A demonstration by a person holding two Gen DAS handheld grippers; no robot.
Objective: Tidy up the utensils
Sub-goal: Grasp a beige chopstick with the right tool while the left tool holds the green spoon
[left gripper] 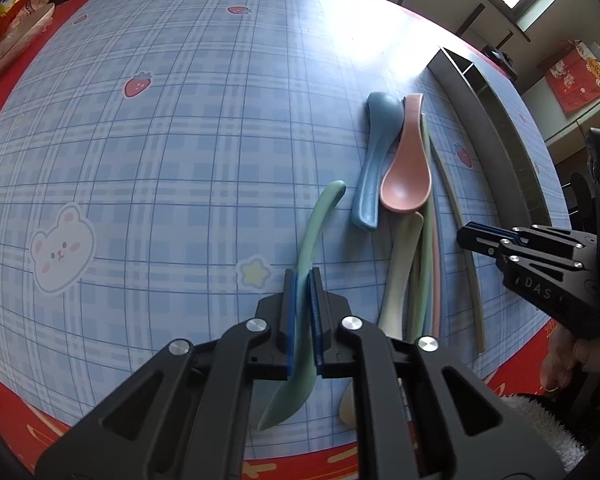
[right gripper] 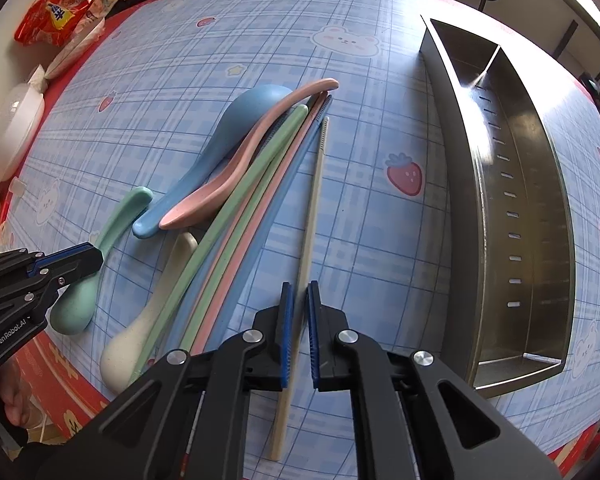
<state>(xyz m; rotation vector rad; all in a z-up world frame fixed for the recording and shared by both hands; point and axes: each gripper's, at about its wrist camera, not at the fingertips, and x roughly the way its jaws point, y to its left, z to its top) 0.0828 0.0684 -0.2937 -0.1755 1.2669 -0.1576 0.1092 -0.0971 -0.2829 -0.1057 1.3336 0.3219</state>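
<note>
My left gripper (left gripper: 302, 276) is shut on the handle of a green spoon (left gripper: 315, 226), which also shows in the right wrist view (right gripper: 100, 258). My right gripper (right gripper: 298, 286) straddles a cream chopstick (right gripper: 310, 208) lying on the mat; a small gap shows on the right pad side, so I cannot tell if it grips. A blue spoon (right gripper: 220, 136), a pink spoon (right gripper: 236, 176), a cream spoon (right gripper: 152, 312) and green, pink and blue chopsticks (right gripper: 240, 196) lie in a pile between the grippers. The right gripper also appears in the left wrist view (left gripper: 466, 235).
A steel utensil tray (right gripper: 472, 184) with a divider stands on the right of the blue plaid mat (right gripper: 372, 240). Snack packets (right gripper: 64, 8) and a white container (right gripper: 16, 120) sit at the far left edge. The red table border (right gripper: 72, 400) runs along the near edge.
</note>
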